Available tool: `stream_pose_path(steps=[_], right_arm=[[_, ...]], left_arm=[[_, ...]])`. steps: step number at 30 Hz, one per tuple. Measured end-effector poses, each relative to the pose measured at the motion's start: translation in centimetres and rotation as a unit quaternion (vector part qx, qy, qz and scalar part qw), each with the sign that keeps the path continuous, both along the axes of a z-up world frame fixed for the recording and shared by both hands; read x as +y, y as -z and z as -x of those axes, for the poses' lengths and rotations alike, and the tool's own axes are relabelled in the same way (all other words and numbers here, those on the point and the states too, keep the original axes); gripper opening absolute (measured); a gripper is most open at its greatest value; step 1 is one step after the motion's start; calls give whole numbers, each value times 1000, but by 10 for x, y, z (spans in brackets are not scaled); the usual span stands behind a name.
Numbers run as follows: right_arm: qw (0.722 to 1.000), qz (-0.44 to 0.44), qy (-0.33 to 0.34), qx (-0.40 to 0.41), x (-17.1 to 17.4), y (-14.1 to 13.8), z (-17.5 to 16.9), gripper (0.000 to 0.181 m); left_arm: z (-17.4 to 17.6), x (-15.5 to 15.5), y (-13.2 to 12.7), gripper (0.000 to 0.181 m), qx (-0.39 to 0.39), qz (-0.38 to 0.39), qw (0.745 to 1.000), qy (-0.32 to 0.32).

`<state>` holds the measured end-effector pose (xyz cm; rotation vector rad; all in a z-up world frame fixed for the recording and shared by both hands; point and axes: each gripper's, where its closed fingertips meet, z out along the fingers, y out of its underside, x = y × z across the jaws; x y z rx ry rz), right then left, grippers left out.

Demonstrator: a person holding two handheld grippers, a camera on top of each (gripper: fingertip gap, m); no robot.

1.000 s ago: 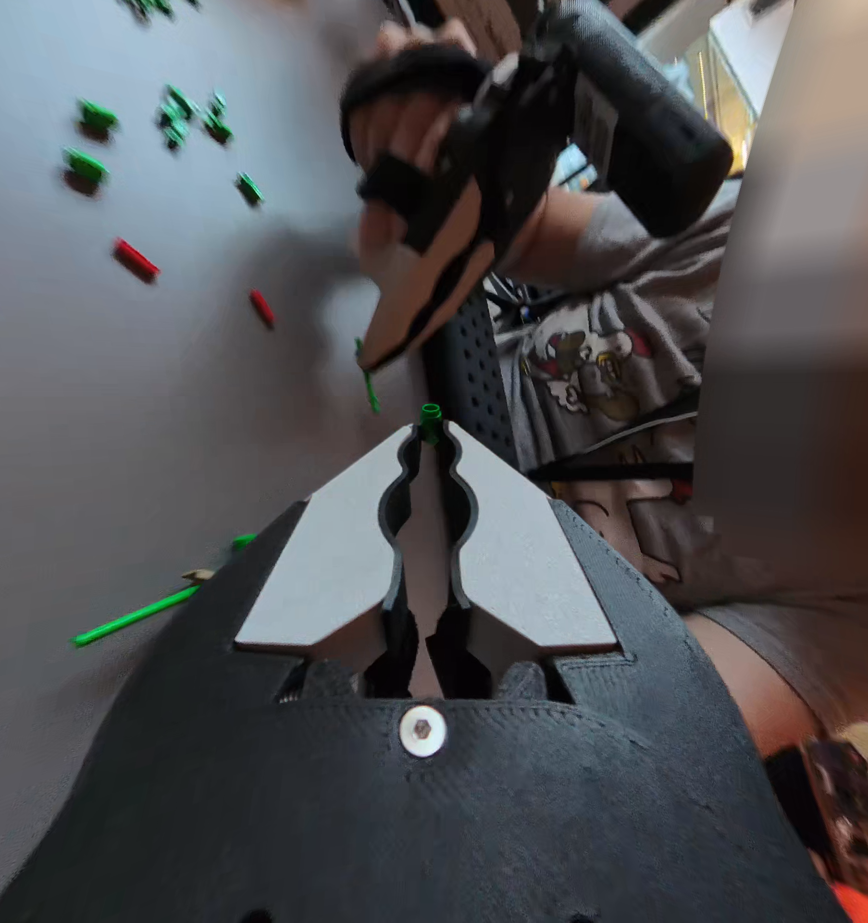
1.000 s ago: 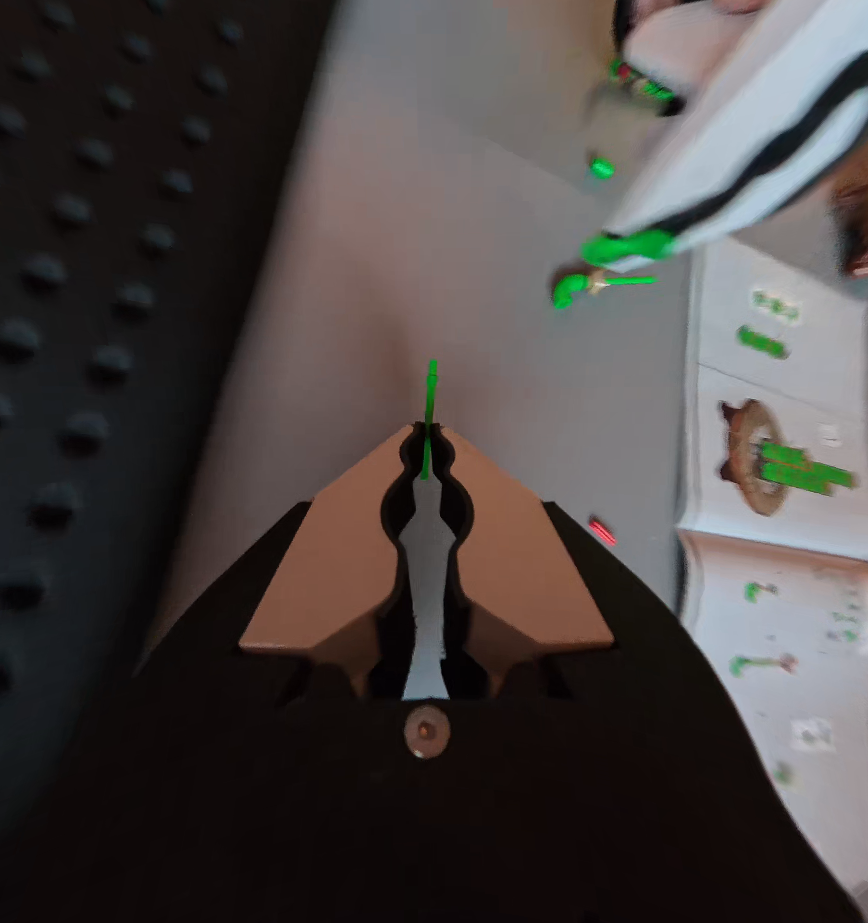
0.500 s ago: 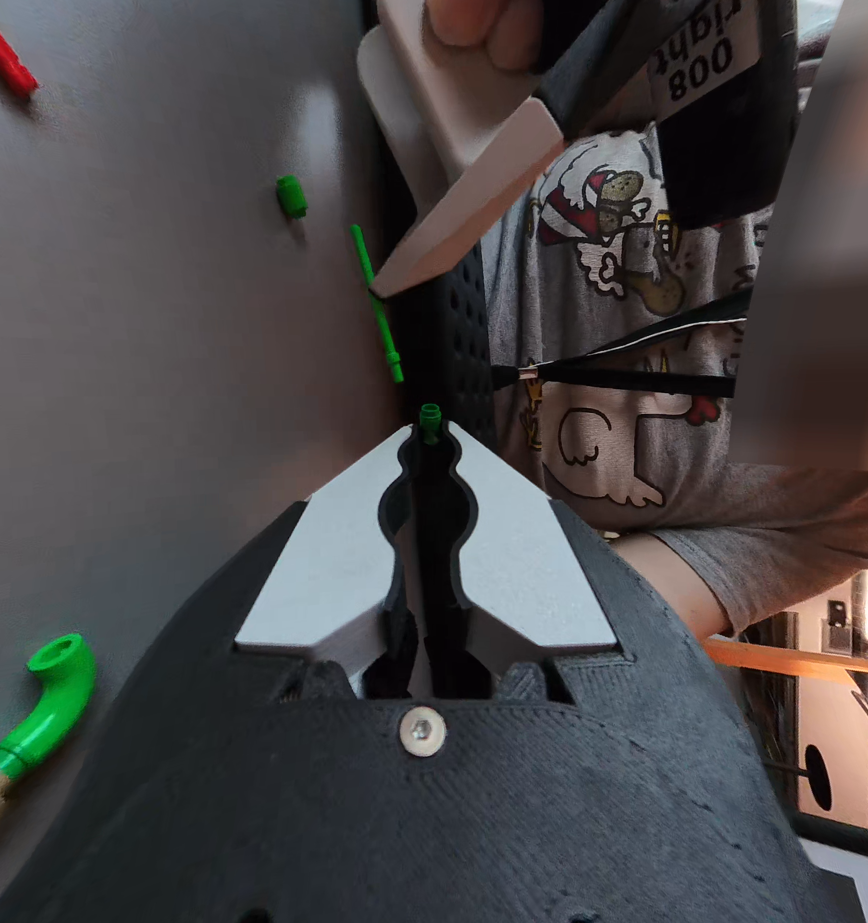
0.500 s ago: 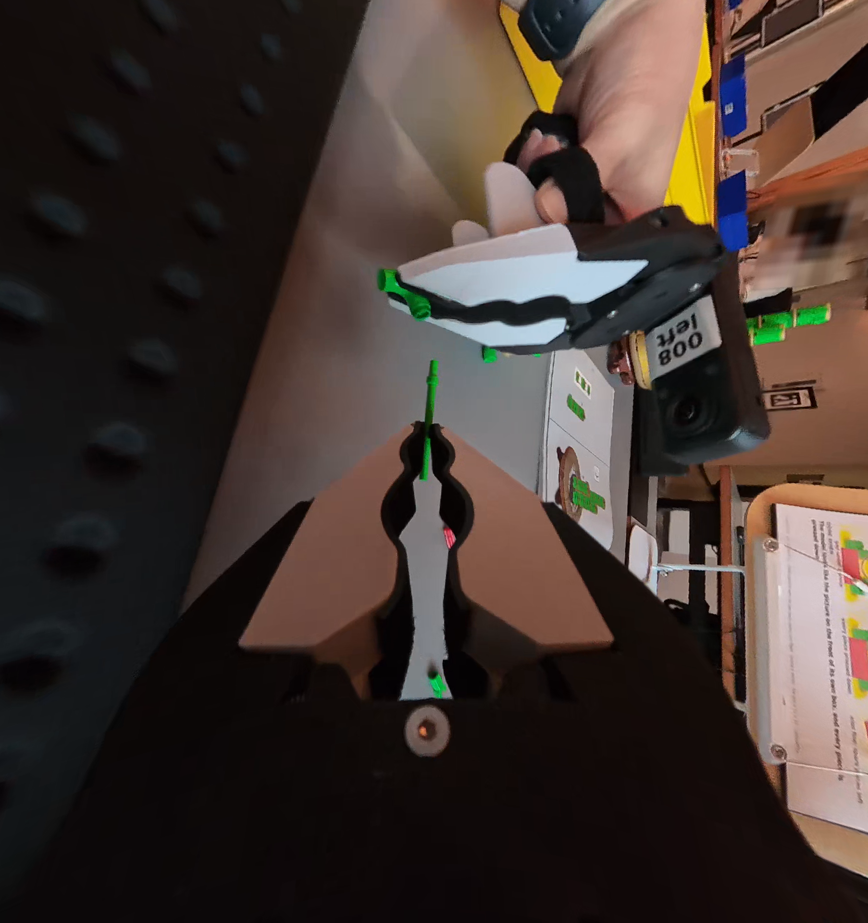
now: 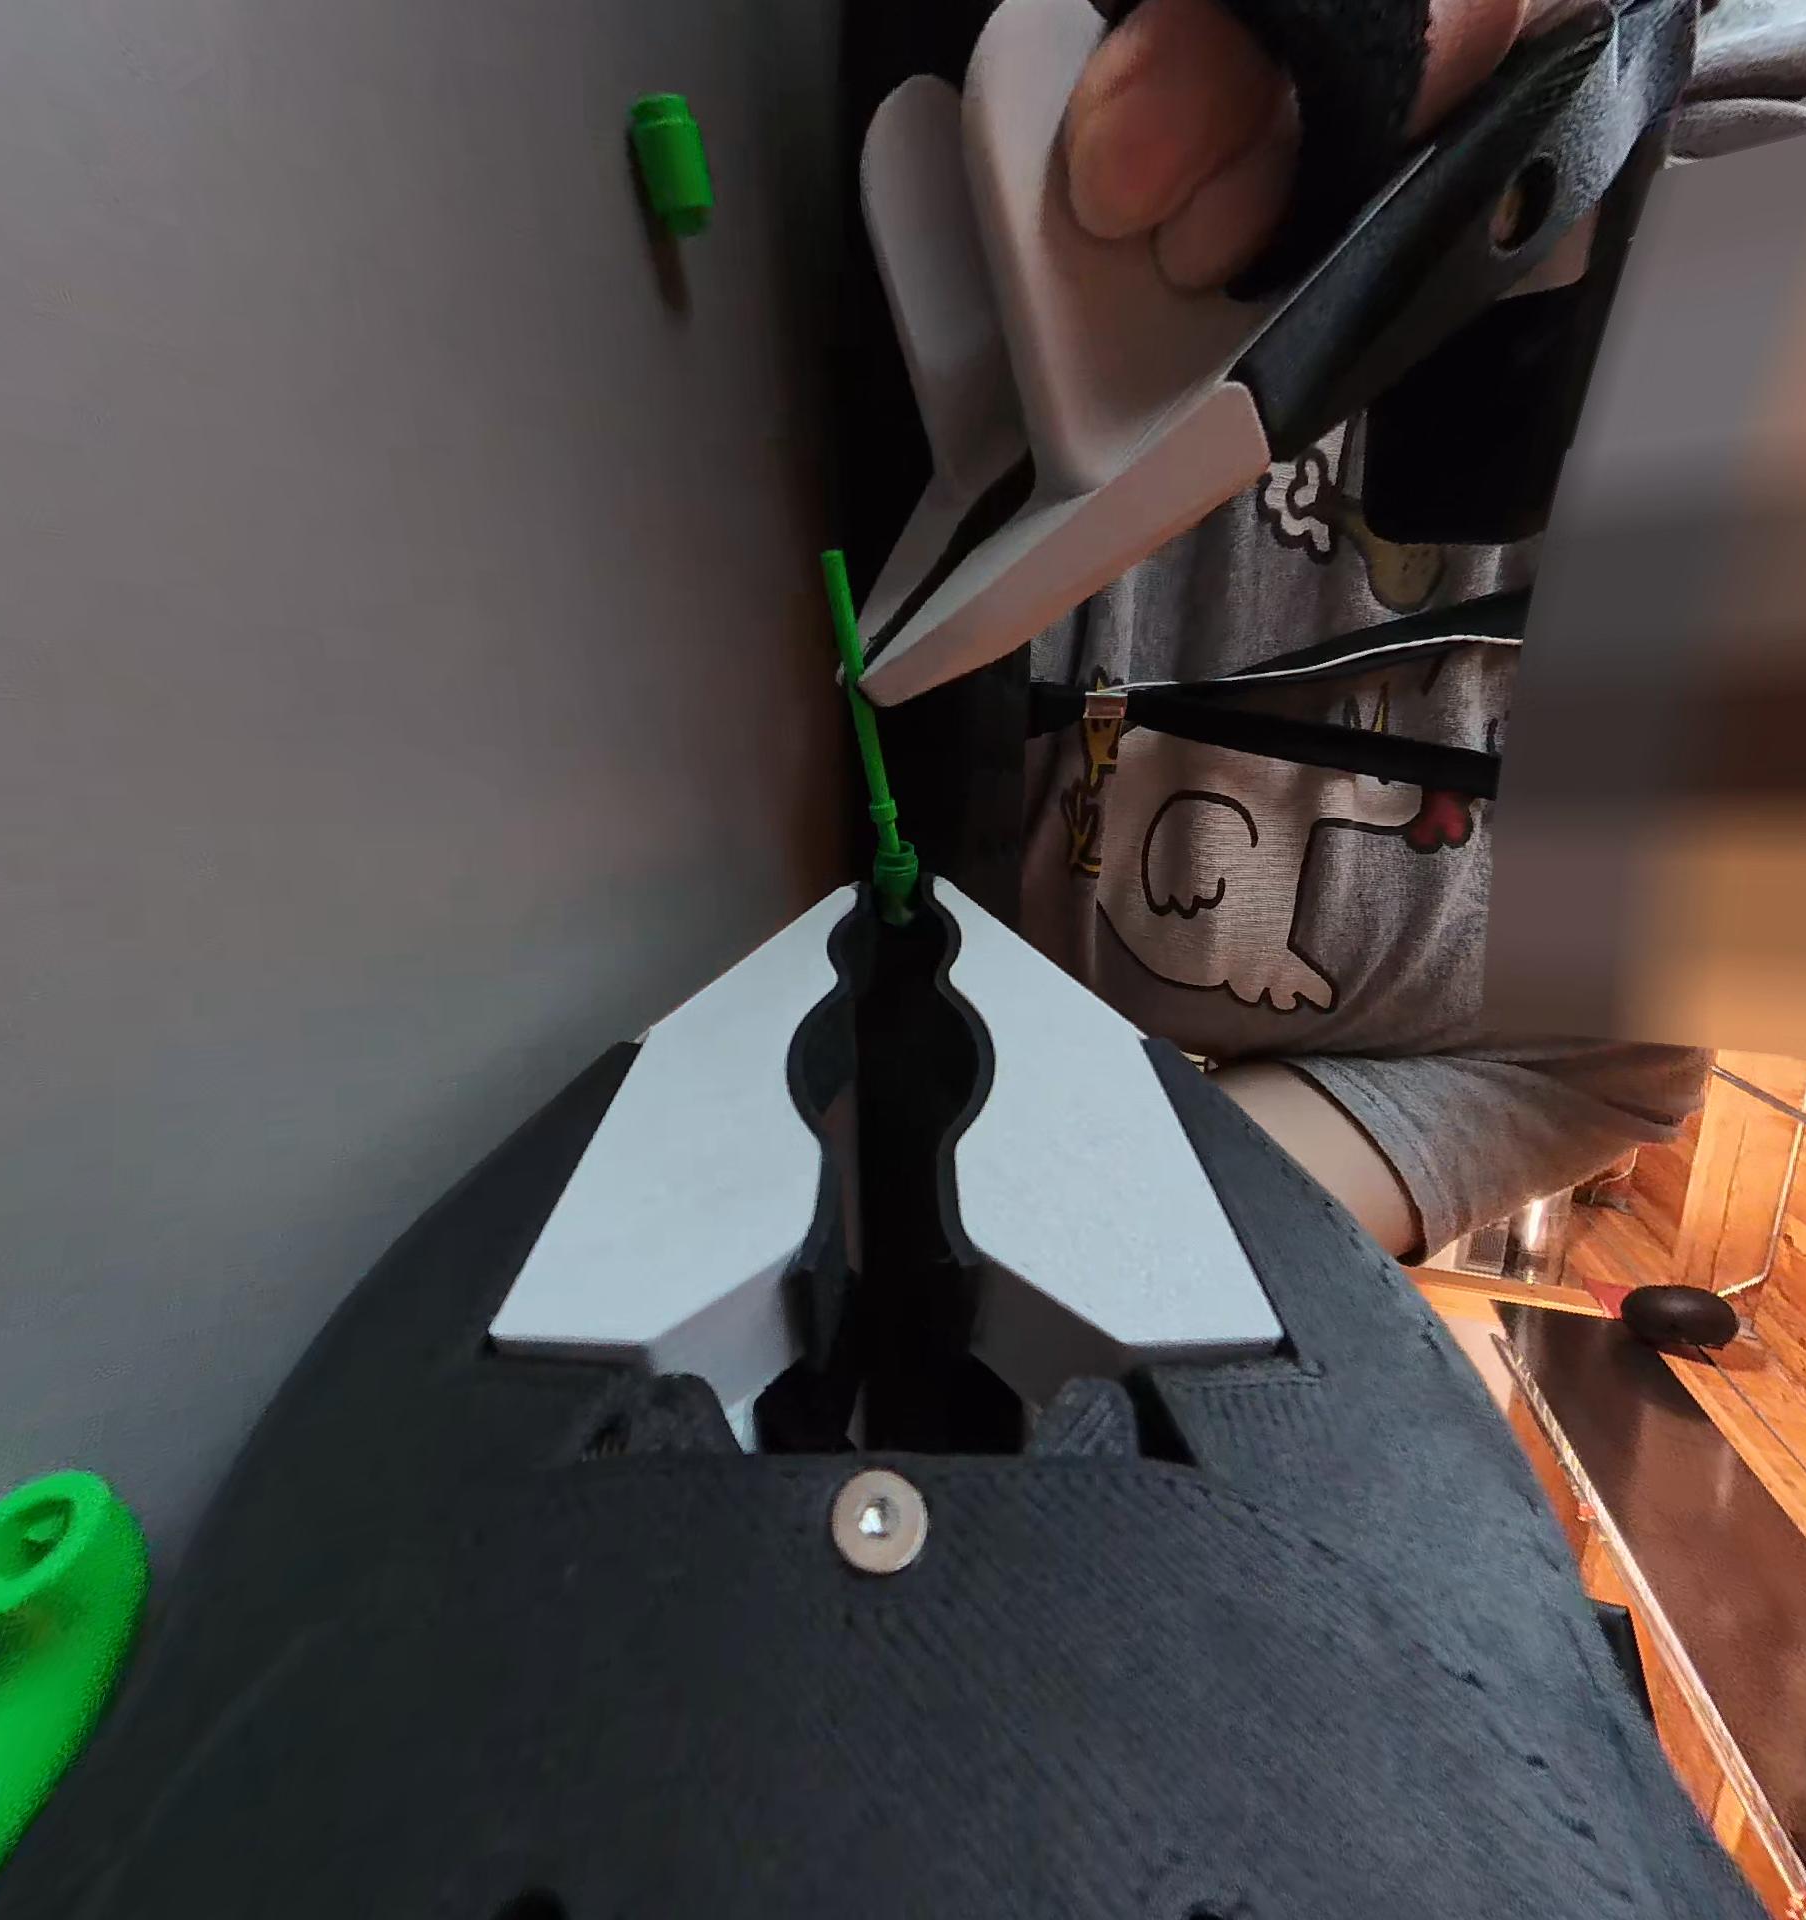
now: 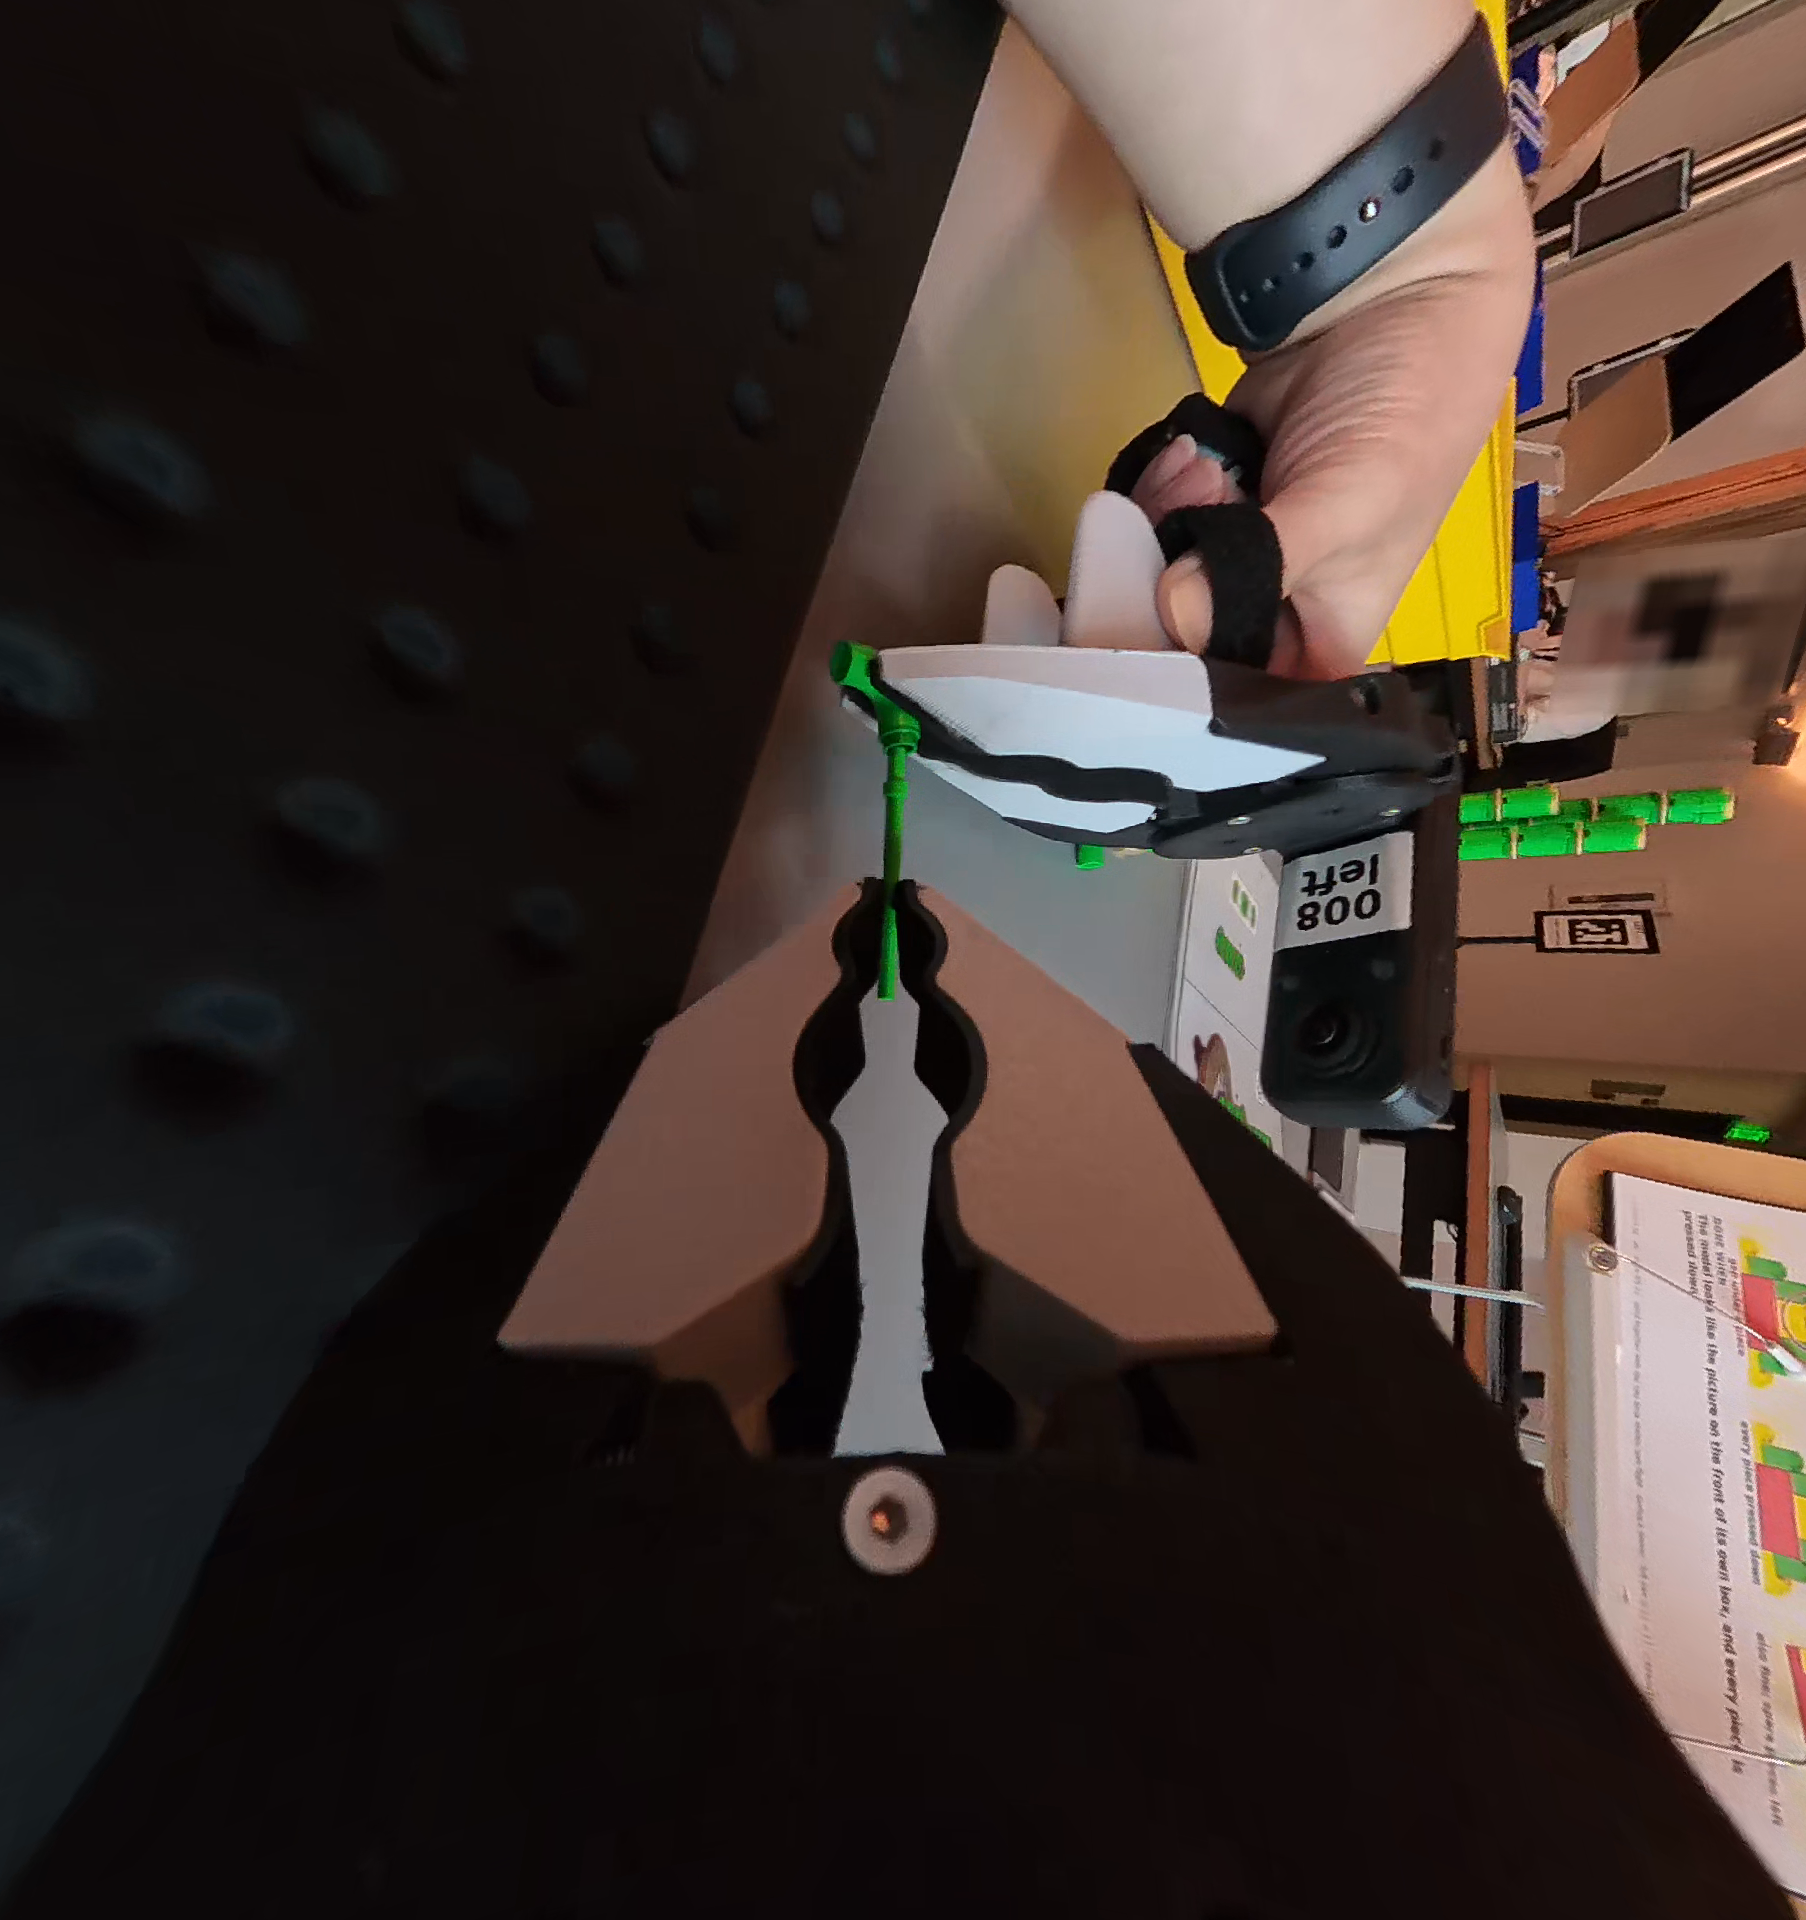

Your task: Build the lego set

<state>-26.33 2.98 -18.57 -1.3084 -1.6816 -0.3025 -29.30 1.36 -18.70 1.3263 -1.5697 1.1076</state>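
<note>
Bench [image 5: 307, 623] fills the left wrist view, grey and tipped on its side, with both tongs lifted clear of it. Half a second ago the two tools were apart, the rod's end short of the stud; now they have closed in and the rod's tip touches the stud's open end, so the mating step looks under way, though not yet pressed home by my reckoning. Left tongs [image 5: 894, 896] are clamped on a small green stud [image 5: 895, 873]. Right tongs [image 6: 886, 902] are clamped on a thin green rod [image 6: 891, 894], gripped near its middle. On the bench lie a curved green tube [image 5: 26, 1621], cut off by the frame edge, and a loose green peg [image 5: 670, 156]. A paper booklet [image 6: 1226, 977] sits mostly hidden behind the left tool in the right wrist view. Whether the rod has entered the stud at all is too small to tell, and the stud's lower part is buried between the pads.
</note>
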Motion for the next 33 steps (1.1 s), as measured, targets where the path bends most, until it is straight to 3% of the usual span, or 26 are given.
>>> stream_pose_path(steps=[17,33], right_arm=[[999,-33,6,13,2,-12,0,0],[999,-16,-26,18,-4,-7,5,0]], left_arm=[[-5,-2,-4,5,28,31,999,-14],[1,-6,-2,5,8,24,999,26]])
